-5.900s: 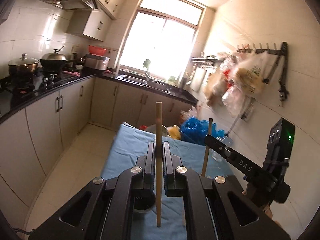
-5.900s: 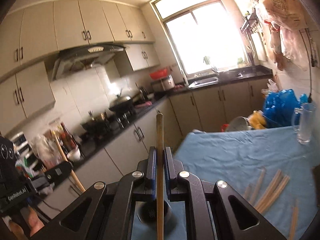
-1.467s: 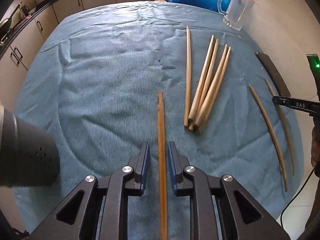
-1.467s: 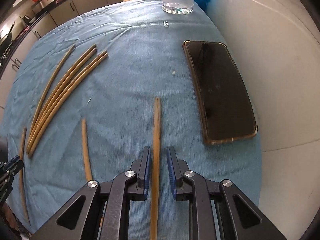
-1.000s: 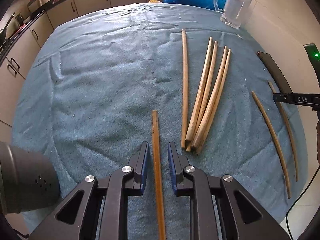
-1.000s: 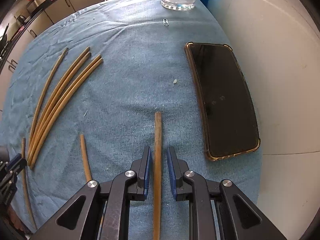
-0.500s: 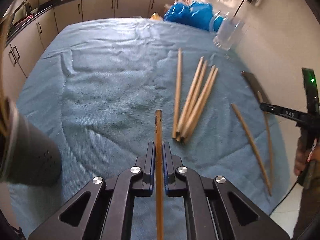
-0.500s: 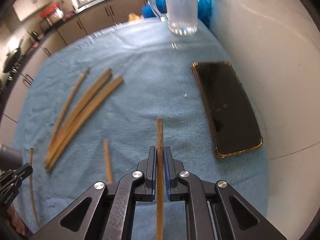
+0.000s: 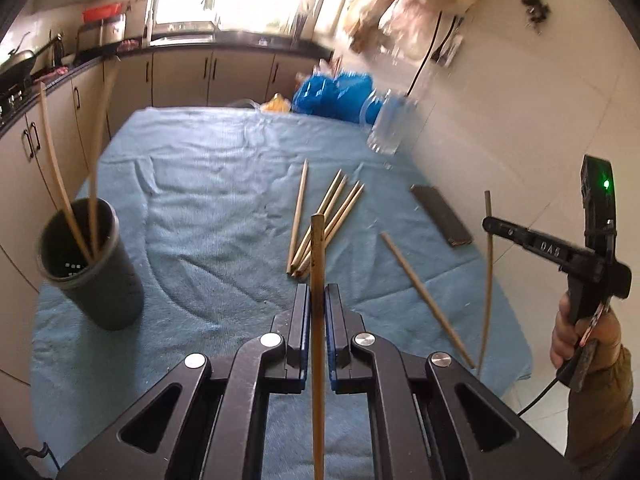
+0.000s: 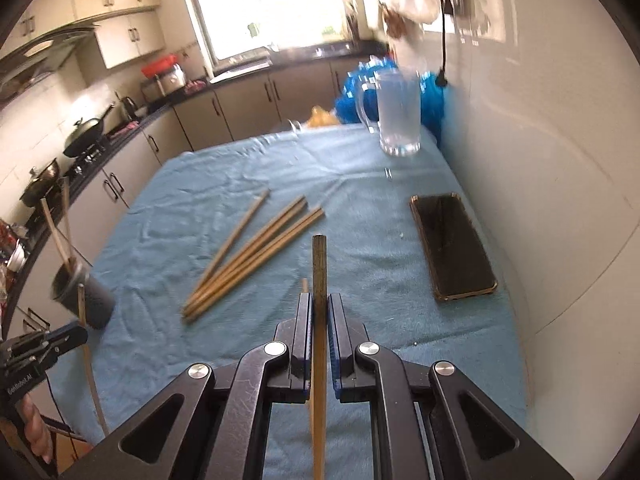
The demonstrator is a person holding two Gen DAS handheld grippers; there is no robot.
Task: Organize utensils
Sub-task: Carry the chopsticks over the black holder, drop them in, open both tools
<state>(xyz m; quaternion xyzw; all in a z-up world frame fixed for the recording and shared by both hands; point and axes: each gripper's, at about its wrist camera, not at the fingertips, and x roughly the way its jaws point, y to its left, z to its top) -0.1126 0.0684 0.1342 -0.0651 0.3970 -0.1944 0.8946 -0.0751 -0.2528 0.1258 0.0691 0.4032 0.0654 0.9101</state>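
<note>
Each gripper (image 9: pixel 316 304) (image 10: pixel 319 312) pinches a chopstick (image 9: pixel 317 320) (image 10: pixel 319 320) pointing forward along the fingers.

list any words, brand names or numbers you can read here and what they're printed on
"DAS" - white letters on the side of the right tongs, seen from the left wrist view.
"GenRobot.AI" - white letters on the body of the left tongs, at the lower left edge of the right wrist view; small, so the reading is somewhat uncertain.
Nothing readable on the phone, the glass mug or the dark holder cup.
</note>
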